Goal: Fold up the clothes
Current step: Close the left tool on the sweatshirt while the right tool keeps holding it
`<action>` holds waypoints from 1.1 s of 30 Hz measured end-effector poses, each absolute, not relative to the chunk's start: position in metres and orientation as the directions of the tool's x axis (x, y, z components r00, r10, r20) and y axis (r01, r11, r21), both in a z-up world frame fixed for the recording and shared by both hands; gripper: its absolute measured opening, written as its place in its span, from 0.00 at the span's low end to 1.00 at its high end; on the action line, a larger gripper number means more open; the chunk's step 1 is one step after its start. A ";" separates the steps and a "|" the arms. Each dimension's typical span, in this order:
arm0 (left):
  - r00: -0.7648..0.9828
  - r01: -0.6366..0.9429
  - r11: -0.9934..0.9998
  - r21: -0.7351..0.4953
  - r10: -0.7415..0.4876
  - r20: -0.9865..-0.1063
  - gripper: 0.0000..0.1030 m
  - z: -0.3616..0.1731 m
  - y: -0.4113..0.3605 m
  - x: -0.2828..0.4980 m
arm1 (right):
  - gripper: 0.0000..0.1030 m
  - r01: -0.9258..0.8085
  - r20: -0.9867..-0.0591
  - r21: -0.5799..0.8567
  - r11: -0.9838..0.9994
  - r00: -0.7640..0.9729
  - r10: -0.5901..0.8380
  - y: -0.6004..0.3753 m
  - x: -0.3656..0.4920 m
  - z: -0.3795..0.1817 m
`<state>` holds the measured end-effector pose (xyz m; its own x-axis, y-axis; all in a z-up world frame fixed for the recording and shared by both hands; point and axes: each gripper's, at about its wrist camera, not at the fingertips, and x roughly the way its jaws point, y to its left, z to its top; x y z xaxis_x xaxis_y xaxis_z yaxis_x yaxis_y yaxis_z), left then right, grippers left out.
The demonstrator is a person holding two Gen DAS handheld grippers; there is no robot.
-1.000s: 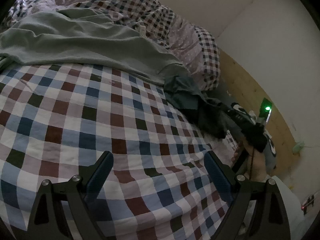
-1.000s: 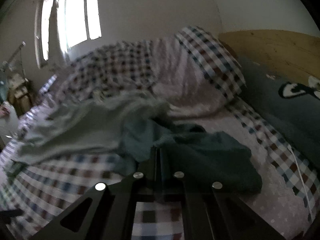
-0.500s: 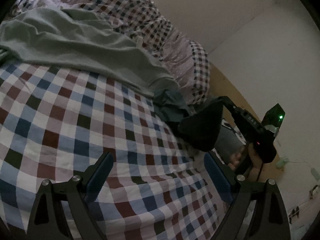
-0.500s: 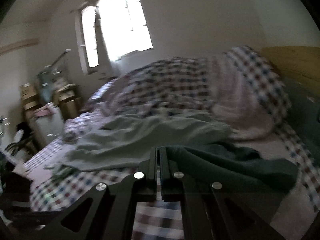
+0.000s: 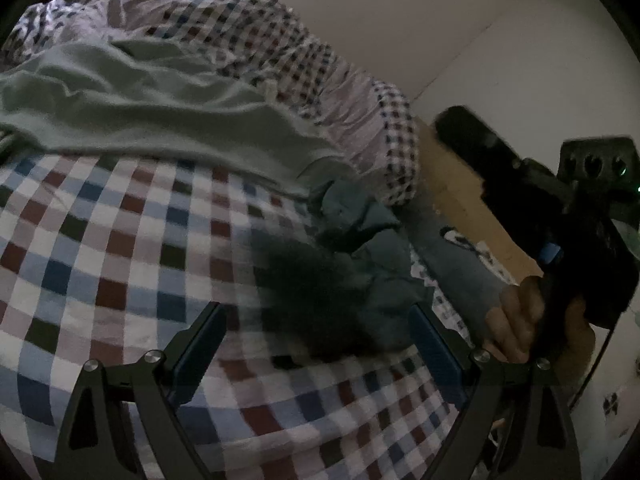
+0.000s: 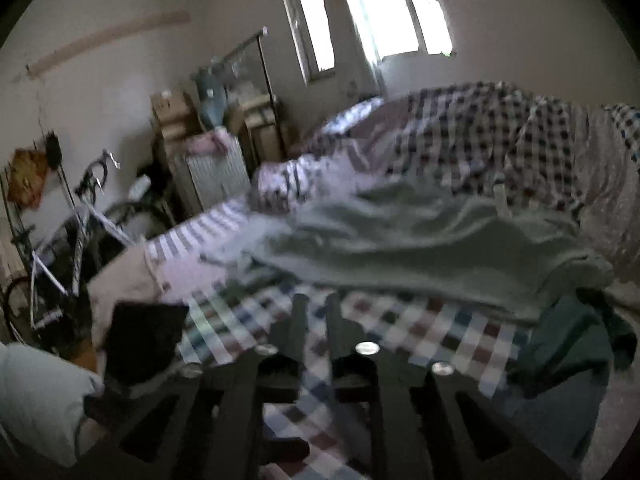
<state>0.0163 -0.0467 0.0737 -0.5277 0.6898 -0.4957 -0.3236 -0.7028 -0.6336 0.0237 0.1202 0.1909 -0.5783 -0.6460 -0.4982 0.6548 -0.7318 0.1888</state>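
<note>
The left gripper (image 5: 316, 344) stands with its jaws spread wide, nothing between them, over the checked bedsheet (image 5: 120, 248). The right gripper (image 6: 316, 320) shows a narrow gap between its blurred fingers; its jaws have just been opening, and only sheet shows through the gap. In the left wrist view a hand (image 5: 524, 320) holds that right gripper at the bed's edge. The dark green garment (image 6: 576, 336) lies crumpled on the sheet, just beside the pale green garment (image 6: 420, 240) spread further back. No writing or label is readable; both views are dim and blurred.
</note>
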 end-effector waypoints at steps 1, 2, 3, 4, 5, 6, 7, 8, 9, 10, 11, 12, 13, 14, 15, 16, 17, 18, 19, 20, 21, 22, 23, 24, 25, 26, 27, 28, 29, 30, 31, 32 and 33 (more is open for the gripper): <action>-0.524 -0.315 -0.709 -0.631 0.684 -0.507 0.91 0.071 -0.047 0.016 | 0.35 0.654 -0.499 0.186 -0.733 -0.580 -0.644 0.120 0.024 0.190; -0.524 -0.307 -0.715 -0.628 0.678 -0.516 0.91 0.070 -0.047 0.015 | 0.49 0.638 -0.489 0.191 -0.746 -0.597 -0.636 0.125 0.023 0.190; -0.527 -0.295 -0.723 -0.624 0.668 -0.525 0.91 0.069 -0.049 0.014 | 0.52 0.621 -0.478 0.196 -0.759 -0.615 -0.627 0.131 0.022 0.191; -0.532 -0.283 -0.729 -0.624 0.660 -0.530 0.91 0.068 -0.052 0.013 | 0.54 0.601 -0.479 0.206 -0.773 -0.627 -0.615 0.139 0.018 0.189; -0.535 -0.272 -0.728 -0.629 0.658 -0.530 0.91 0.067 -0.056 0.012 | 0.54 0.579 -0.481 0.215 -0.786 -0.638 -0.602 0.148 0.014 0.187; -0.538 -0.261 -0.725 -0.637 0.657 -0.528 0.91 0.065 -0.060 0.011 | 0.54 0.558 -0.483 0.225 -0.799 -0.648 -0.589 0.156 0.010 0.185; -0.539 -0.249 -0.721 -0.647 0.658 -0.525 0.91 0.064 -0.063 0.010 | 0.54 0.537 -0.489 0.230 -0.811 -0.657 -0.574 0.164 0.005 0.182; -0.541 -0.235 -0.713 -0.660 0.661 -0.521 0.91 0.062 -0.067 0.009 | 0.54 0.519 -0.500 0.233 -0.823 -0.662 -0.559 0.171 0.001 0.178; -0.542 -0.221 -0.707 -0.672 0.662 -0.518 0.91 0.061 -0.071 0.008 | 0.54 0.502 -0.519 0.231 -0.833 -0.661 -0.542 0.178 -0.002 0.171; -0.544 -0.207 -0.702 -0.681 0.661 -0.517 0.91 0.059 -0.074 0.007 | 0.54 0.489 -0.537 0.225 -0.843 -0.659 -0.526 0.185 -0.006 0.167; -0.545 -0.196 -0.700 -0.687 0.660 -0.517 0.91 0.058 -0.076 0.006 | 0.54 0.476 -0.554 0.219 -0.852 -0.658 -0.510 0.192 -0.010 0.162; -0.547 -0.186 -0.698 -0.692 0.659 -0.517 0.91 0.057 -0.078 0.005 | 0.54 0.465 -0.580 0.207 -0.861 -0.650 -0.491 0.196 -0.012 0.155; -0.548 -0.178 -0.695 -0.697 0.658 -0.517 0.91 0.056 -0.079 0.004 | 0.54 0.455 -0.606 0.194 -0.869 -0.641 -0.471 0.200 -0.015 0.148; -0.549 -0.171 -0.693 -0.701 0.658 -0.516 0.91 0.055 -0.080 0.003 | 0.54 0.433 -0.637 0.178 -0.884 -0.634 -0.439 0.206 -0.017 0.140; -0.549 -0.165 -0.691 -0.704 0.657 -0.516 0.91 0.054 -0.080 0.003 | 0.54 0.409 -0.666 0.180 -0.895 -0.618 -0.417 0.211 -0.022 0.129; -0.549 -0.160 -0.689 -0.706 0.657 -0.517 0.91 0.054 -0.080 0.002 | 0.54 0.395 -0.679 0.178 -0.901 -0.613 -0.403 0.217 -0.025 0.123; -0.549 -0.158 -0.690 -0.707 0.656 -0.518 0.91 0.053 -0.080 0.002 | 0.54 0.381 -0.691 0.176 -0.908 -0.609 -0.389 0.222 -0.027 0.117; -0.548 -0.159 -0.691 -0.705 0.656 -0.520 0.91 0.053 -0.078 0.002 | 0.54 0.361 -0.694 0.173 -0.916 -0.615 -0.373 0.230 -0.028 0.113; -0.547 -0.160 -0.693 -0.703 0.655 -0.522 0.91 0.054 -0.077 0.002 | 0.54 0.341 -0.697 0.170 -0.925 -0.622 -0.357 0.238 -0.028 0.110; -0.546 -0.161 -0.694 -0.702 0.655 -0.522 0.91 0.054 -0.076 0.001 | 0.54 0.320 -0.699 0.167 -0.932 -0.628 -0.341 0.246 -0.029 0.107; -0.544 -0.163 -0.694 -0.701 0.656 -0.523 0.91 0.054 -0.074 0.001 | 0.54 0.302 -0.696 0.165 -0.939 -0.639 -0.328 0.253 -0.028 0.108; -0.543 -0.163 -0.694 -0.702 0.657 -0.523 0.91 0.053 -0.073 0.000 | 0.54 0.284 -0.691 0.163 -0.945 -0.650 -0.315 0.260 -0.027 0.109; -0.542 -0.162 -0.693 -0.703 0.657 -0.523 0.91 0.053 -0.072 0.000 | 0.54 0.265 -0.687 0.161 -0.951 -0.661 -0.301 0.268 -0.026 0.111; -0.540 -0.162 -0.692 -0.704 0.659 -0.523 0.91 0.053 -0.071 0.000 | 0.54 0.253 -0.685 0.166 -0.953 -0.666 -0.296 0.272 -0.026 0.111; -0.537 -0.161 -0.690 -0.706 0.661 -0.524 0.91 0.052 -0.070 -0.001 | 0.54 0.257 -0.687 0.182 -0.949 -0.657 -0.310 0.275 -0.025 0.111; -0.532 -0.159 -0.688 -0.708 0.664 -0.526 0.91 0.051 -0.069 -0.001 | 0.54 0.262 -0.689 0.200 -0.944 -0.648 -0.325 0.278 -0.024 0.111; -0.524 -0.157 -0.685 -0.711 0.668 -0.528 0.91 0.050 -0.067 -0.002 | 0.54 0.266 -0.691 0.217 -0.939 -0.638 -0.340 0.281 -0.023 0.111; -0.518 -0.156 -0.682 -0.715 0.673 -0.528 0.91 0.049 -0.065 -0.002 | 0.54 0.271 -0.692 0.234 -0.934 -0.628 -0.355 0.284 -0.022 0.110; -0.512 -0.155 -0.678 -0.719 0.677 -0.528 0.91 0.048 -0.063 -0.002 | 0.54 0.288 -0.697 0.230 -0.930 -0.618 -0.364 0.284 -0.020 0.110; -0.506 -0.154 -0.674 -0.723 0.682 -0.528 0.91 0.047 -0.061 -0.002 | 0.54 0.295 -0.702 0.220 -0.930 -0.614 -0.360 0.283 -0.018 0.109; -0.500 -0.155 -0.672 -0.724 0.686 -0.529 0.91 0.046 -0.059 -0.002 | 0.54 0.301 -0.707 0.209 -0.931 -0.611 -0.356 0.281 -0.016 0.109; -0.496 -0.158 -0.672 -0.724 0.688 -0.530 0.91 0.046 -0.057 -0.002 | 0.54 0.306 -0.706 0.209 -0.929 -0.610 -0.360 0.282 -0.014 0.109; -0.490 -0.160 -0.669 -0.726 0.692 -0.531 0.91 0.046 -0.055 -0.002 | 0.54 0.304 -0.704 0.207 -0.930 -0.614 -0.357 0.284 -0.011 0.111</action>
<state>-0.0023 -0.0548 0.0456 -0.4898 0.6918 -0.5305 -0.1596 -0.6694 -0.7256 -0.0114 0.2839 0.1105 -0.6143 -0.3573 -0.7036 0.3038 -0.9300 0.2071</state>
